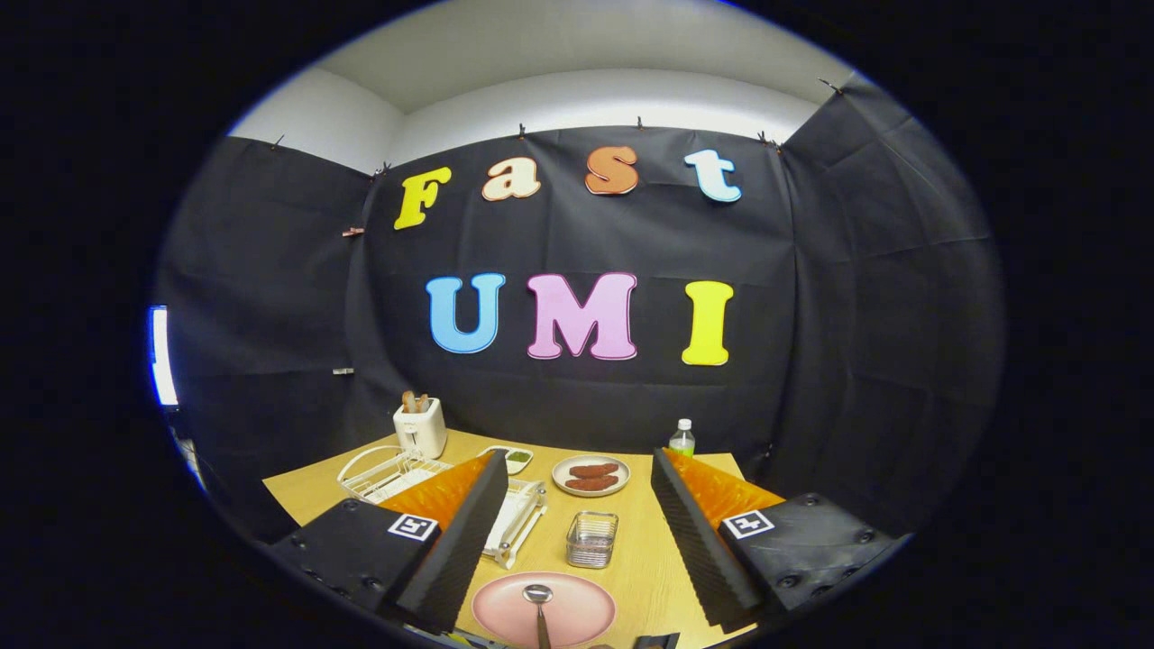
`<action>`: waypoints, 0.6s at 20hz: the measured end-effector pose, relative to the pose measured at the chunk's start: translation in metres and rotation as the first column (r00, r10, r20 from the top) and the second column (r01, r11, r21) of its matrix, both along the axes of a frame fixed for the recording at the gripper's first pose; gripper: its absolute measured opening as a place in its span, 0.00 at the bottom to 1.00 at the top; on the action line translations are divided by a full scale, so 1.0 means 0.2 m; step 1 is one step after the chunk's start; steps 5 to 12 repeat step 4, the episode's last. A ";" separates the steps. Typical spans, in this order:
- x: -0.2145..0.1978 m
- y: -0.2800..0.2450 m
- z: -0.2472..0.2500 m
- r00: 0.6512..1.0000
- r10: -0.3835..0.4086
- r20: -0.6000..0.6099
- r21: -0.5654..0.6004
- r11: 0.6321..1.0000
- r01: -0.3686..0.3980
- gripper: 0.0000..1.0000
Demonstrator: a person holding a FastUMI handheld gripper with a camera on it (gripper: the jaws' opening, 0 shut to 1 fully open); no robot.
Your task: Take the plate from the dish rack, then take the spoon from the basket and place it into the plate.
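Claw (577, 541): fingers spread wide, nothing between their tips; it sits above the near part of the surface, one finger to the left and one to the right.
Plate (577, 611): pink, flat on the wooden surface (640, 541), near, between the two fingers; its near rim is cut off.
Spoon (539, 602): metal, lying in the plate, bowl toward the far side; the handle runs toward the near rim, and its end is cut off.
Basket (591, 539): small wire mesh one, just beyond the plate, between the fingers; too small to tell what is in it.
Dish rack (383, 473): white wire, left and far; the left finger hides much of it, and a further white piece shows to the right of that finger.
Toaster (420, 427): white, at the far left edge of the surface, with toast sticking up from it.
Far plate (590, 475): pale, holding two reddish-brown pieces of food, hard to make out.
Small dish (516, 458): beside the far plate, with something green in it, unclear.
Bottle (682, 438): white cap, greenish, far right, its lower part hidden behind the right finger.
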State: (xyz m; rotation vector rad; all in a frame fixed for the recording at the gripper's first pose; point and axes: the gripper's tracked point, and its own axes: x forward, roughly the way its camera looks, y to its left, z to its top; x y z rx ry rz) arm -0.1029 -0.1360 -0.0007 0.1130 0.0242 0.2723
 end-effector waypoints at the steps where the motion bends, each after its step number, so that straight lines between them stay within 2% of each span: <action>1: 0.00 0.01 -0.01 1.000 0.007 -0.011 0.005 1.000 -0.007 0.98; 4: 0.05 0.03 -0.05 0.999 0.030 -0.035 -0.003 1.000 -0.030 0.98; 12: 0.05 0.03 -0.05 0.999 0.030 -0.035 -0.003 1.000 -0.030 0.98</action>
